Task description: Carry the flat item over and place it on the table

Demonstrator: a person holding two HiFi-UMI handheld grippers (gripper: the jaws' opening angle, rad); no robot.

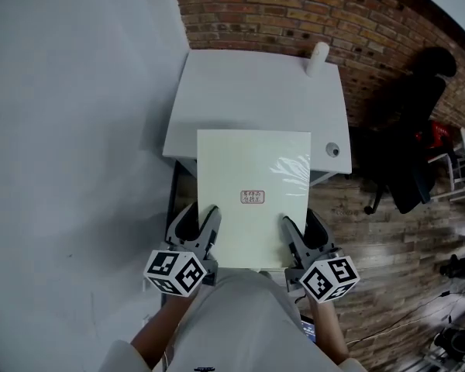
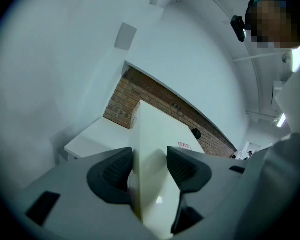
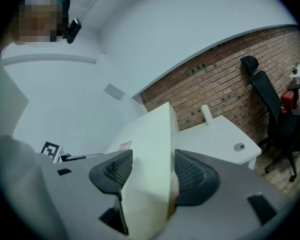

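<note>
A flat item (image 1: 252,200), pale cream with a small label (image 1: 253,198) at its middle, is held level at its near edge, one near corner being clamped by the left hand-held gripper (image 1: 203,223) and the other by the right hand-held gripper (image 1: 301,231). Its far part is seen over the near side of the white worktop (image 1: 240,76) by the brick wall. It is judged stiff, since it is kept flat from one edge alone, and probably light. A glossy sheen suggests a slippery wrap, so a grip well in from the edge is advised. Whether the far edge rests on the worktop cannot be told. The label's print is too small to read, and the underside and part of the near edge are hidden. A white cylinder (image 1: 318,59) stands at the worktop's far side.
</note>
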